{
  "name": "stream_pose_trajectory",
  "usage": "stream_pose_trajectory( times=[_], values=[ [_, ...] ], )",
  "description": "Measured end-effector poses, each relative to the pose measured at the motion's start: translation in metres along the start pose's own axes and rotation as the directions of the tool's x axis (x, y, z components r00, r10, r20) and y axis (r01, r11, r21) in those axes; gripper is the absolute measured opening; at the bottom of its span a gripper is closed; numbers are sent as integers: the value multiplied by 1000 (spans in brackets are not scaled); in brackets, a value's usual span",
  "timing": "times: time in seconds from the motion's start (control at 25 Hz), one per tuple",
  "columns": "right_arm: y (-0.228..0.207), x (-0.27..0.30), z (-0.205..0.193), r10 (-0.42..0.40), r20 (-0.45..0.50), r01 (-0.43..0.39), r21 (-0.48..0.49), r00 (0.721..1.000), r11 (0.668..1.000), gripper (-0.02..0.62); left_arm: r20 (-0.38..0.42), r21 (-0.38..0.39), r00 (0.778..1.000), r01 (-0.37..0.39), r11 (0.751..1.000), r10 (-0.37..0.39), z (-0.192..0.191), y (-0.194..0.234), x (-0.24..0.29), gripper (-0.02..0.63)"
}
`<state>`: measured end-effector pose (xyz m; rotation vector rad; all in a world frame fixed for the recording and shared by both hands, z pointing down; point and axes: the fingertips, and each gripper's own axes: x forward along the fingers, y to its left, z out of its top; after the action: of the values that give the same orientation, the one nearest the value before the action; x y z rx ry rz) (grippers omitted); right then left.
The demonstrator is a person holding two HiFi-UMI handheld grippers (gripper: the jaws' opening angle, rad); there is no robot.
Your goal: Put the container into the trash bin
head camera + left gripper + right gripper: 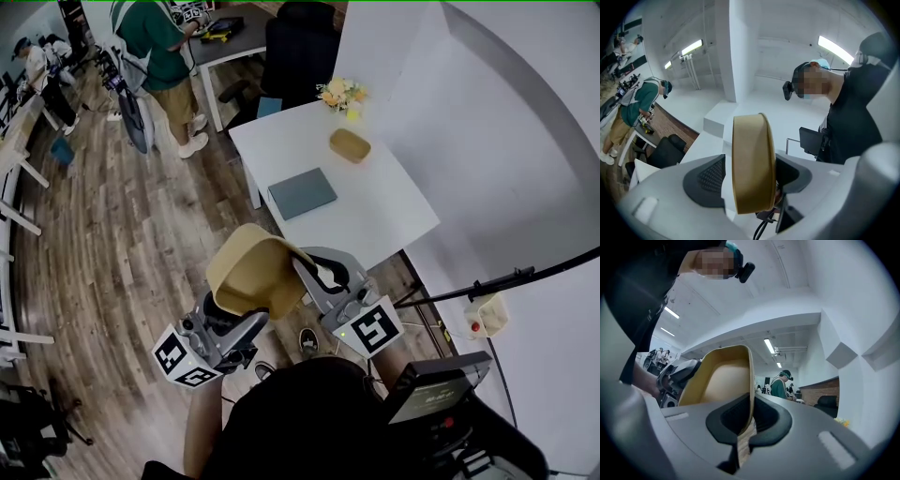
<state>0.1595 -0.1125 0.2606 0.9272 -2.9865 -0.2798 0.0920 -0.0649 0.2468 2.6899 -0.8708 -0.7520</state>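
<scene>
A tan oval container point(251, 272) is held up in front of me over the wooden floor, tilted on its side. My right gripper point(314, 274) is shut on its thin rim; in the right gripper view the container point(723, 380) rises from between the closed jaws of the right gripper point(749, 420), hollow side showing. My left gripper point(246, 323) sits under the container's lower left. In the left gripper view the container point(752, 164) stands edge-on between the wide jaws of the left gripper point(750, 177), with a gap beside the left pad. No trash bin shows in any view.
A white table point(384, 211) ahead holds a grey notebook point(302, 193), a second tan container point(350, 145) and flowers point(342, 94). A black chair point(298, 47) stands behind it. A person in a green shirt point(159, 42) stands at the far left. White walls close off the right.
</scene>
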Motion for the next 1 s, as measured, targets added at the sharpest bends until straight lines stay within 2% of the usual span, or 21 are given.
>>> stream_pose_trajectory(
  times=[0.16, 0.28, 0.4, 0.52, 0.6, 0.68, 0.76, 0.92, 1.0],
  values=[
    [30, 11, -3, 57, -29, -58, -39, 998, 998, 16, -15, 36, 1000, -19, 999, 20, 0, -2, -4, 268],
    [44, 16, -5, 99, -26, -101, -49, 995, 994, 27, 21, 34, 998, -68, 997, 67, 5, 8, -15, 167],
    [52, 15, -10, 162, -34, -162, 15, 986, 987, 53, 10, 29, 997, -82, 996, 82, 2, 13, -21, 160],
    [64, 13, -10, 278, -50, -279, -2, 959, 960, 105, -7, 24, 994, -111, 994, 111, 2, 20, -28, 156],
    [66, 12, -9, 319, -43, -313, 106, 947, 944, 139, -5, 16, 993, -116, 993, 116, 5, 24, -36, 155],
    [67, 10, -6, 360, -30, -349, 175, 933, 921, 179, -7, 15, 997, -75, 997, 75, 7, 20, -43, 153],
    [72, 7, -3, 433, -9, -421, 218, 901, 880, 234, -28, 20, 1000, -2, 1000, 3, 5, 10, -48, 153],
    [102, -6, 6, 629, 57, -617, 280, 775, 736, 239, -78, 24, 990, 123, 992, -121, -1, -13, -57, 153],
    [117, -9, 7, 684, 69, -671, 287, 726, 683, 241, -76, 10, 981, 180, 984, -179, -1, -24, -63, 154]
  ],
)
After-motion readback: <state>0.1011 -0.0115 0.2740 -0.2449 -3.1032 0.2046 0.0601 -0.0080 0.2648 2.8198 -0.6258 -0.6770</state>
